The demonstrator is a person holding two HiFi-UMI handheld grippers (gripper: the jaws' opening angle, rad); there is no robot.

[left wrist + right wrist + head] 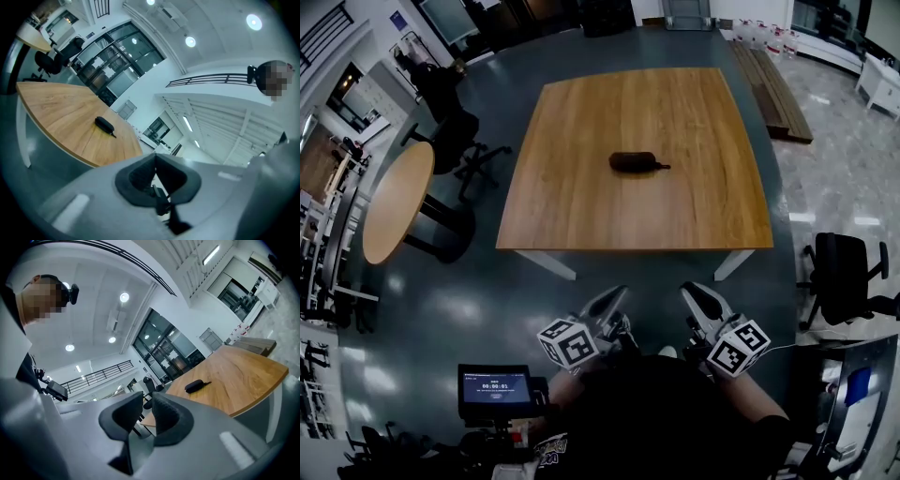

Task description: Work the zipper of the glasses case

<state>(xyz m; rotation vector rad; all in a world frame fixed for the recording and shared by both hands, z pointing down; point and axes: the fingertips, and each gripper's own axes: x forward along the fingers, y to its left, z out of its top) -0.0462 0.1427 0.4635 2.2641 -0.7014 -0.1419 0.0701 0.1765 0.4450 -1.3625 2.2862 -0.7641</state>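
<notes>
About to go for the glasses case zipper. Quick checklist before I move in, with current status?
1. Glasses case lies free on the table: ok.
2. Left gripper empty, jaws together: ok.
3. Right gripper empty, jaws slightly apart: ok.
4. Grippers at the case: not ok, both short of the table's near edge.
5. Case zipped or unzipped: cannot tell, too small.
6. Pull strap shows at the case's right end in the head view: ok.
</notes>
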